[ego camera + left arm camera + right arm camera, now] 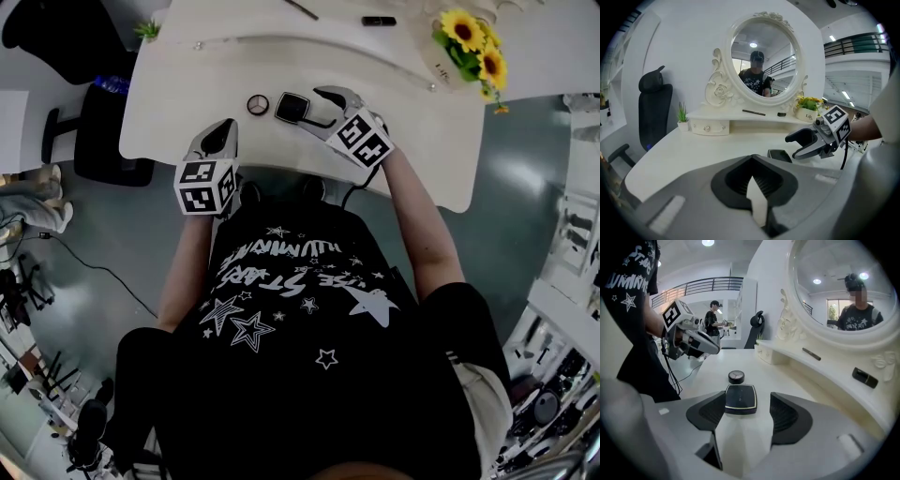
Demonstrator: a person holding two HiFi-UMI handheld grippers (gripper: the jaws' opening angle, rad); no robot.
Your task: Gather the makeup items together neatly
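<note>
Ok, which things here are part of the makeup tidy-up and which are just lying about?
Job: square compact, round compact, thin dark stick and small black tube on the shelf, probably makeup.
Lying about: sunflowers, small potted plant, mirror, office chair.

The surface (281, 56) is white. The square compact (740, 398) is black with a thin pale rim, and the round compact (736, 376) is black with a silver mark on its lid. The left tongs (220, 141) and right tongs (747, 405) are grey with black ribbed pads. Their cubes (206, 186) are white with black square markers. The sunflowers (473, 47) are yellow with green leaves. The T-shirt (300, 309) is black with white stars and lettering.
</note>
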